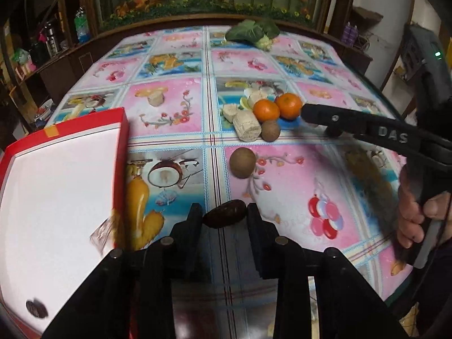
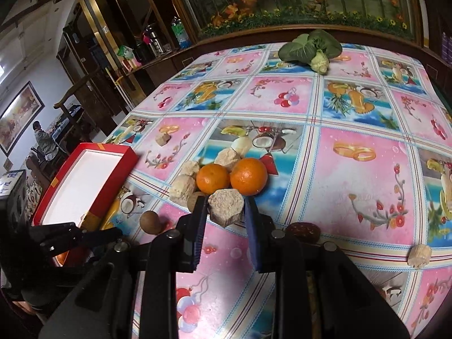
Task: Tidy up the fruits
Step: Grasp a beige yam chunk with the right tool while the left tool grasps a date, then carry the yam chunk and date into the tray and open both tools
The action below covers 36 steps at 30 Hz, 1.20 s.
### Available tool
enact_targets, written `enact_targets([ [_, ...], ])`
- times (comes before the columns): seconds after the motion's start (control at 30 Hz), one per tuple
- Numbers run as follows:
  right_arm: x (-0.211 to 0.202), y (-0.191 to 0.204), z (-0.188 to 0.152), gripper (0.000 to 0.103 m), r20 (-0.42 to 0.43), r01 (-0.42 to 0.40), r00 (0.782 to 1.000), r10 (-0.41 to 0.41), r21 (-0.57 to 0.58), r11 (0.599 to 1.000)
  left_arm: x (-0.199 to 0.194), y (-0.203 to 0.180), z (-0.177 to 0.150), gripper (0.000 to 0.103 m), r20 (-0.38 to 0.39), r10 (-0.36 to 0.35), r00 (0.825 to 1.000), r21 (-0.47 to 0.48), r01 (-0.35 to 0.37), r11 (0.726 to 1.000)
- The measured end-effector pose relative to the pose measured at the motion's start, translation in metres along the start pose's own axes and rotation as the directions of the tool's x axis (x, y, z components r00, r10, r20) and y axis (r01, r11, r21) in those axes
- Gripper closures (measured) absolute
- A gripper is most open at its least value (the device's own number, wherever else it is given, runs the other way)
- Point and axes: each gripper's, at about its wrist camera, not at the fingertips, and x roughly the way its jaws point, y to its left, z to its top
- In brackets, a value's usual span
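Gripping a dark brown oval fruit (image 1: 225,213) between its fingertips, the left gripper (image 1: 225,215) hangs above the fruit-print tablecloth (image 1: 296,186).

The right gripper (image 2: 226,212) has its blue-padded fingers closed on a pale hexagonal block (image 2: 226,207) in front of two oranges (image 2: 248,175). A round brown fruit (image 1: 242,162) lies between the grippers. The red box (image 1: 56,186) sits left; a leafy green vegetable (image 1: 252,31) rests at the far edge.

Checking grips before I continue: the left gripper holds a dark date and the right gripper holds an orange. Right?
Not quite. The right gripper holds a beige hexagonal chunk, not an orange; the right wrist view shows both oranges resting on the table behind it. The left gripper does hold the dark date.
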Motion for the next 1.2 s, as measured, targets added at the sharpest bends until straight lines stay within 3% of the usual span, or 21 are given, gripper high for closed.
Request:
enact_targets([
  [0.13,-0.007,0.010,-0.002,0.074,0.058,-0.027,0.998,0.029,-0.036,0.999,-0.043,0.012,-0.012,0.072,0.095,0.013,0.995,-0.043,-0.009,0.999],
  [0.27,-0.011,0.023,-0.006,0.074,0.076,-0.085,0.993,0.089,-0.056,0.995,-0.097,0.048,-0.032,0.072,0.179,0.110,0.978,-0.090,-0.095,0.991],
  [0.37,-0.012,0.042,-0.011,0.074,0.075,-0.113,0.990,0.121,-0.095,0.989,-0.121,0.087,-0.044,0.072,0.192,0.213,0.958,-0.165,-0.183,0.969],
  [0.5,-0.013,0.073,-0.014,0.074,0.070,-0.143,0.986,0.154,-0.137,0.980,-0.139,0.138,-0.068,0.072,0.166,0.331,0.929,-0.279,-0.277,0.919],
  [0.63,-0.007,0.123,-0.022,0.074,0.044,-0.261,0.962,0.270,-0.152,0.953,-0.136,0.159,-0.080,0.072,0.151,0.341,0.928,-0.333,-0.277,0.901],
  [0.83,0.017,0.210,-0.036,0.074,-0.036,-0.319,0.946,0.323,-0.287,0.903,-0.123,0.159,-0.091,0.072,0.140,0.297,0.944,-0.329,-0.239,0.914],
  [1.03,0.044,0.254,-0.050,0.074,-0.119,-0.311,0.950,0.288,-0.351,0.883,-0.112,0.159,-0.094,0.071,0.131,0.264,0.956,-0.322,-0.210,0.923],
  [1.2,0.062,0.268,-0.050,0.074,-0.166,-0.275,0.959,0.228,-0.359,0.892,-0.096,0.179,-0.083,0.071,0.083,0.329,0.941,-0.356,-0.280,0.892],
])
